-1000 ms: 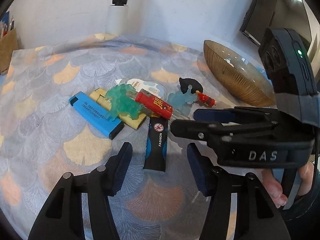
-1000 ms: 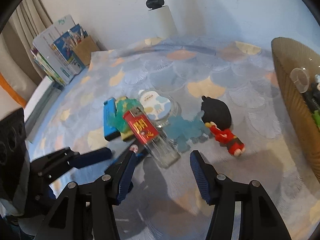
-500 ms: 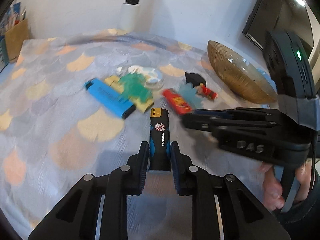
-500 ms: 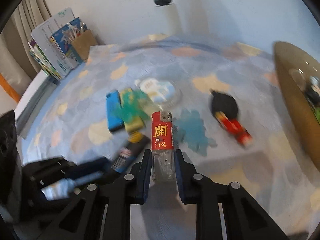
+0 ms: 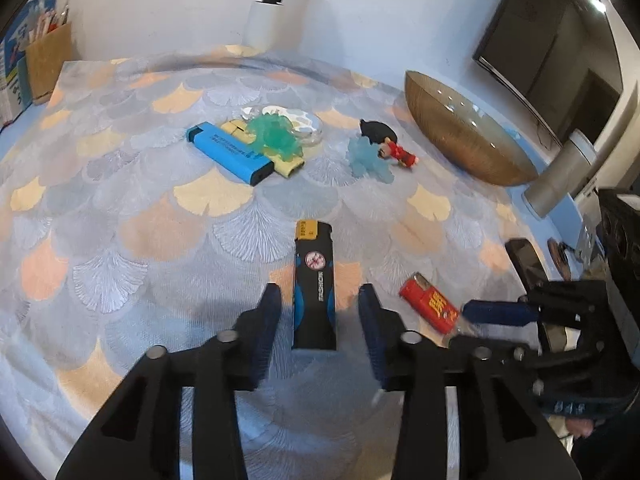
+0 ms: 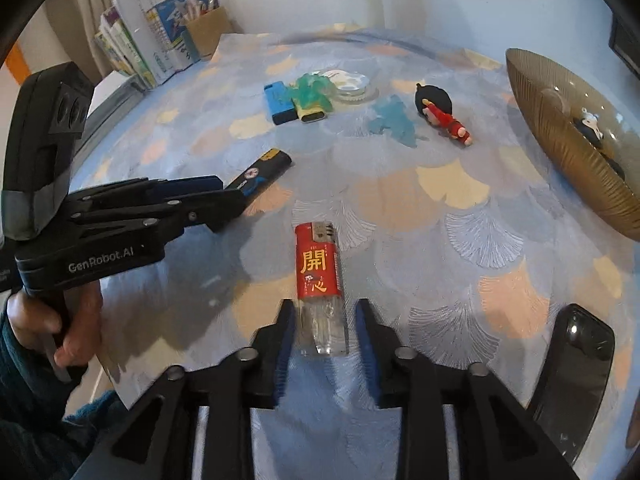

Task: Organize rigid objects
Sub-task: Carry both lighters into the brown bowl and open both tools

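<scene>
Here, both grippers' jaws, just opening, stand clear of black lighter [image 5: 314,286] and red lighter [image 6: 320,276]; two more lighters [image 5: 230,152], two figurines [image 5: 386,146] beyond.

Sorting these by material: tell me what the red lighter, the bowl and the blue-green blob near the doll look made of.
Red lighter: probably hard plastic; clear, see-through lower body, glossy printed red sleeve, silvery metal-looking cap.
Bowl: likely tinted glass or plastic; amber-brown, fine ribs, bright glints, contents show through.
Blue-green blob: probably soft jelly-like rubber or resin; translucent, irregular outline, though softness cannot be confirmed.
</scene>
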Action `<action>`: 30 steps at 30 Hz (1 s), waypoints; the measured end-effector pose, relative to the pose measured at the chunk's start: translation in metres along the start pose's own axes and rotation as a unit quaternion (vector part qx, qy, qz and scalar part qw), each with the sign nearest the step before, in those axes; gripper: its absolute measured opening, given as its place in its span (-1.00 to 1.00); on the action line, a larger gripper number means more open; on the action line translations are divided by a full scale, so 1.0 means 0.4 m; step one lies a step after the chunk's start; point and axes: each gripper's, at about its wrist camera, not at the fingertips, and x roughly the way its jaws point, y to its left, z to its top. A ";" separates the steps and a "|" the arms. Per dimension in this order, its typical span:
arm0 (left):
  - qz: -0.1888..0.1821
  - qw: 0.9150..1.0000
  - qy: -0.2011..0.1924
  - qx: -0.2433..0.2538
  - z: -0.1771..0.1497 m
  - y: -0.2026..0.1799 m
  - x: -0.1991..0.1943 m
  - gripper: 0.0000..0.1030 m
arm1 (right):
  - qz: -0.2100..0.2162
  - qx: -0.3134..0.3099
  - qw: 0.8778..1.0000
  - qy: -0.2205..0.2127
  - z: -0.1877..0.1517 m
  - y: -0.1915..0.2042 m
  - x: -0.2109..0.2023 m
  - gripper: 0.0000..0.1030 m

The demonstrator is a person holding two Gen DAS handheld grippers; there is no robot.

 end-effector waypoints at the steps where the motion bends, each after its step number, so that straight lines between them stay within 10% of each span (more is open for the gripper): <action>1: 0.007 1.000 -0.003 0.003 0.003 -0.004 0.005 -0.23 | -0.001 0.004 1.000 -0.005 0.000 0.003 0.002 -0.32; 7: 0.035 0.999 -0.002 0.023 0.016 -0.022 0.023 -0.35 | -0.075 -0.039 0.996 -0.022 0.018 0.078 0.027 -0.39; 14: -0.004 1.000 -0.018 0.015 0.019 -0.025 0.003 -0.62 | -0.039 -0.032 0.998 -0.031 -0.004 0.090 -0.005 -0.56; 30: -0.065 0.985 -0.120 0.110 0.307 -0.296 -0.043 -0.62 | -0.158 0.104 0.968 -0.167 0.112 -0.261 -0.355 -0.56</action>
